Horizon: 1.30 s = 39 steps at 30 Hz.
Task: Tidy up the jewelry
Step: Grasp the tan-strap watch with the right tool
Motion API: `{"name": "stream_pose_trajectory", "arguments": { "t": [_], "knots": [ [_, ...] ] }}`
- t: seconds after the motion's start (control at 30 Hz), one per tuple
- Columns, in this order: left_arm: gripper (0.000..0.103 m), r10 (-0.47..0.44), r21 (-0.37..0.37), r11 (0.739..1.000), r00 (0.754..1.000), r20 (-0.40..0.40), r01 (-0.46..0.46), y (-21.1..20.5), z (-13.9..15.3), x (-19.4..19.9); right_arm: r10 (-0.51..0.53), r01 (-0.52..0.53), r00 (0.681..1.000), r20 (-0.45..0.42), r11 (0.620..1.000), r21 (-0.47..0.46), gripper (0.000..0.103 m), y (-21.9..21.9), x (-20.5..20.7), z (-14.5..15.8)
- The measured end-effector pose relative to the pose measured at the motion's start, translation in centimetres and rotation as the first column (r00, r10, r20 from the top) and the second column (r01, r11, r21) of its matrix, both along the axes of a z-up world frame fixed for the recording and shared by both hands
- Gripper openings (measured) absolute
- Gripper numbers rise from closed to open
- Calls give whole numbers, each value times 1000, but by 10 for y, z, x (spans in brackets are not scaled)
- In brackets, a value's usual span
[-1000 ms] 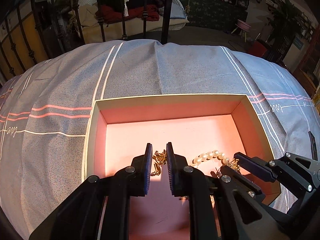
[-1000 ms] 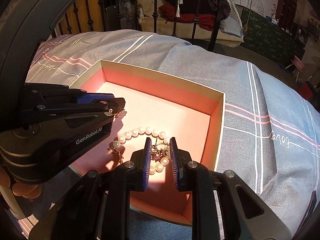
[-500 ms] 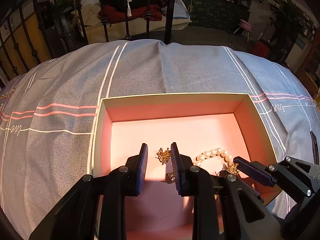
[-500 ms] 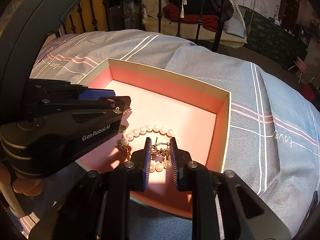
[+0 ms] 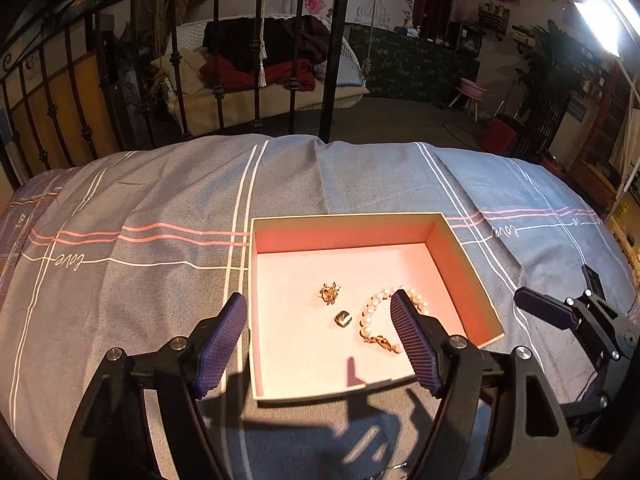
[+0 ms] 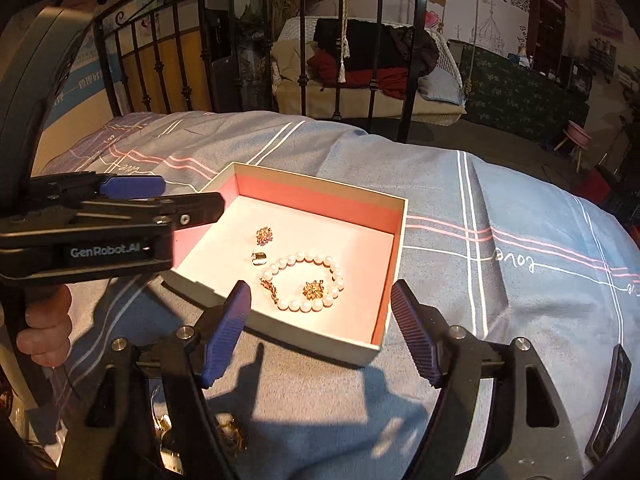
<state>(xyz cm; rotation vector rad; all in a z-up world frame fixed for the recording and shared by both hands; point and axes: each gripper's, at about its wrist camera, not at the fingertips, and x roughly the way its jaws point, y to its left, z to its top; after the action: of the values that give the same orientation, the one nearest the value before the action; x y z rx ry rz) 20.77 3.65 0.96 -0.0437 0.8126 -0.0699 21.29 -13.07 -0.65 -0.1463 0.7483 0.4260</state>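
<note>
Both earrings lie dropped in the box; left gripper and right gripper have just spread their jaws, empty; next, fetch more jewelry

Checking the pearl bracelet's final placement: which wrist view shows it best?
The right wrist view: the pearl bracelet lies as a full loop in the box, unobstructed. In the left wrist view the left gripper finger hides part of the bracelet.

Box on bedspread, bracelet, two brooches, ring inside
</note>
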Motion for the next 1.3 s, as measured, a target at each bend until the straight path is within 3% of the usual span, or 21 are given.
{"name": "stream_pose_trajectory", "arguments": {
  "t": [0.17,0.43,0.5,0.67,0.77,0.9,0.97,1.07,1.13,1.3],
  "knots": [
    [74,-35,12,999,999,12,34,3,-19,-60,-33,35,999,-25,998,59,72,-28,-41,-17],
    [74,34,-88,995,996,-84,-42,22,-61,-109,-25,33,998,-55,987,160,72,-52,-101,-51],
    [74,38,-102,994,994,-98,-48,24,-67,-109,18,-12,999,-47,991,133,72,-44,-107,-53],
    [74,11,-70,997,996,-86,-17,11,-67,-109,99,-95,994,-37,991,92,70,-21,-110,-53],
    [74,-15,-41,999,997,-81,12,2,-69,-110,142,-142,990,3,990,22,67,-4,-109,-51],
    [74,-25,-31,999,996,-80,22,-1,-70,-110,172,-173,984,50,985,23,54,8,-106,-44],
    [74,-33,-28,999,996,-81,31,-2,-71,-112,170,-172,983,66,984,34,28,8,-107,-42],
    [74,-37,-17,999,996,-80,36,-4,-72,-113,130,-134,990,64,989,66,15,-1,-108,-41],
    [74,-38,-10,999,996,-79,37,-5,-72,-113,95,-100,994,60,991,86,7,-14,-110,-40],
    [74,-38,-10,999,996,-79,38,-6,-71,-113,13,-21,998,55,989,146,7,-47,-114,-38]
  ]
}}
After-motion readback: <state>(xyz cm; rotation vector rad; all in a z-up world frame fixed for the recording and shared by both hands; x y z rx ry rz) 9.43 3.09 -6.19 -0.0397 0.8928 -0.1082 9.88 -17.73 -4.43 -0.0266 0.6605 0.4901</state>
